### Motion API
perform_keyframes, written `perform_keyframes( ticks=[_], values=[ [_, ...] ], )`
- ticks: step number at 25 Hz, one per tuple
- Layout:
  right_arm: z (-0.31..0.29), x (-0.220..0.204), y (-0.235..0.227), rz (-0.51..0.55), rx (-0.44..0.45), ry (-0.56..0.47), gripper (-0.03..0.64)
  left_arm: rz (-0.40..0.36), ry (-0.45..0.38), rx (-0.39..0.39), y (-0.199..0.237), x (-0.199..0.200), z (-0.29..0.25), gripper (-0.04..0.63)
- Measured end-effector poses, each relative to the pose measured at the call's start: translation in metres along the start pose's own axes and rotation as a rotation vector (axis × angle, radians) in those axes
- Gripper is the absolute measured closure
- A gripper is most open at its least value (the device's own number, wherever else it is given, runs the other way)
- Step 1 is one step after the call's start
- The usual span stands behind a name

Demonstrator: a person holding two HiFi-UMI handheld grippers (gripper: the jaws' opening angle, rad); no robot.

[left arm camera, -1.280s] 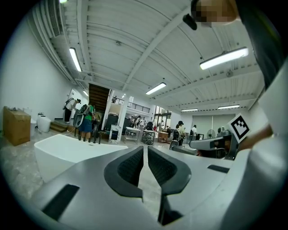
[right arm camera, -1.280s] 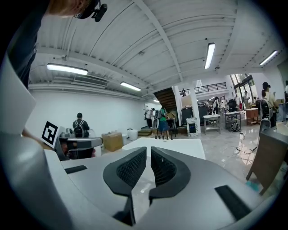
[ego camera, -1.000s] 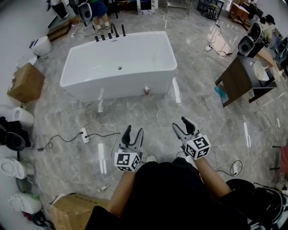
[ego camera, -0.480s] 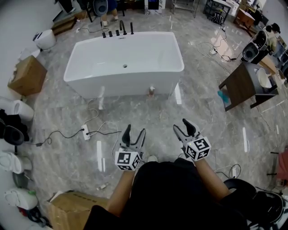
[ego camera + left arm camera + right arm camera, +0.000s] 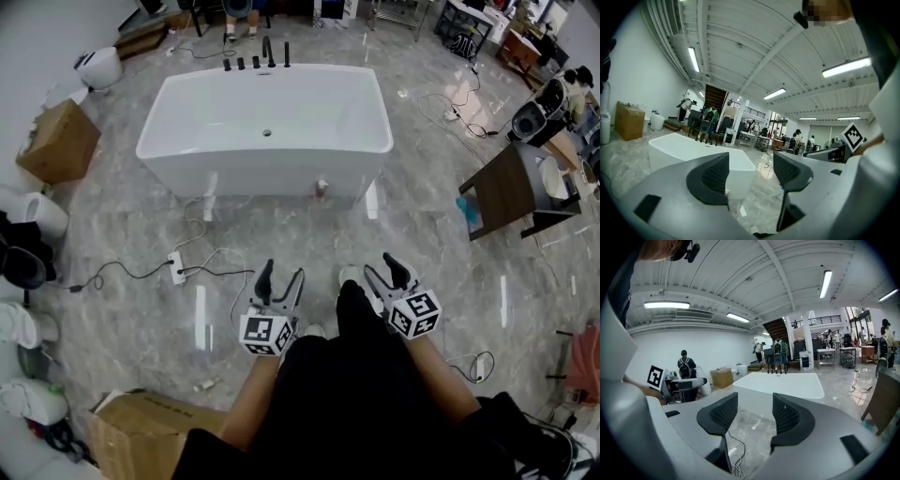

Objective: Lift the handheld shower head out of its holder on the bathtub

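**Head view.** The bathtub (image 5: 267, 159) stands on the floor (image 5: 422, 234), well apart from both tools. A row of black fittings (image 5: 255, 60) sits on its far rim. The handheld shower head (image 5: 286, 53) is probably the slim upright piece at the right end of that row, but it is too small to confirm. The left hand-held gripper (image 5: 281, 279) and the right hand-held gripper (image 5: 382, 272) are held low in front of the person and point toward the tub. A power strip (image 5: 175, 275) and loose cables (image 5: 220, 272) lie on the floor between the person and the tub.

**Left gripper view.** The jaws have just been opening and now stand released, with nothing between them. The tub shows beyond them.

**Right gripper view.** The jaws are spread and empty. The tub lies ahead.

**Hazards.**
- Walking straight ahead risks snagging a foot on the cables.
- Reaching from the near side means stretching across the basin.
- The fittings stand close together, so a poorly aimed closure could clamp the wrong one.
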State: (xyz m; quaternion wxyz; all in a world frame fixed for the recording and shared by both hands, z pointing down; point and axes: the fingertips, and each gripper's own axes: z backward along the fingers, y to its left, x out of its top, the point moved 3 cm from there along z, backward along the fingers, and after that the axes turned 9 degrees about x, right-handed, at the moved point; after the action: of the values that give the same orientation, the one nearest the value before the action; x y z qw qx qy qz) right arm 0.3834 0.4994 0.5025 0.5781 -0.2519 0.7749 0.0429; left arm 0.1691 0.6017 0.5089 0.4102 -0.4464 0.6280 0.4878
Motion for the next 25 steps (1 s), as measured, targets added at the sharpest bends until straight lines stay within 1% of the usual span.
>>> perform_keyframes(
  ticks=[6,12,15,17,20,22,25],
  values=[
    [-0.033,-0.001,-0.007,-0.012,0.062,0.010,0.416,0.002,0.015,0.049,0.014,-0.005,-0.008,0.321],
    [-0.089,0.010,-0.029,-0.023,0.144,0.019,0.416,-0.014,0.029,0.113,0.037,0.003,-0.039,0.320],
    [-0.115,0.024,-0.045,-0.004,0.186,0.028,0.416,-0.029,0.039,0.135,0.044,0.010,-0.063,0.319],
    [-0.132,0.035,-0.062,0.008,0.200,0.021,0.416,-0.037,0.045,0.139,0.047,0.016,-0.084,0.316],
    [-0.162,0.048,-0.086,-0.015,0.211,0.017,0.416,-0.046,0.049,0.155,0.056,0.030,-0.115,0.314],
    [-0.181,0.055,-0.099,-0.009,0.224,0.025,0.416,-0.041,0.054,0.160,0.063,0.038,-0.134,0.314],
    [-0.209,0.065,-0.115,0.039,0.256,0.042,0.416,-0.020,0.059,0.148,0.072,0.045,-0.164,0.311]
  ],
)
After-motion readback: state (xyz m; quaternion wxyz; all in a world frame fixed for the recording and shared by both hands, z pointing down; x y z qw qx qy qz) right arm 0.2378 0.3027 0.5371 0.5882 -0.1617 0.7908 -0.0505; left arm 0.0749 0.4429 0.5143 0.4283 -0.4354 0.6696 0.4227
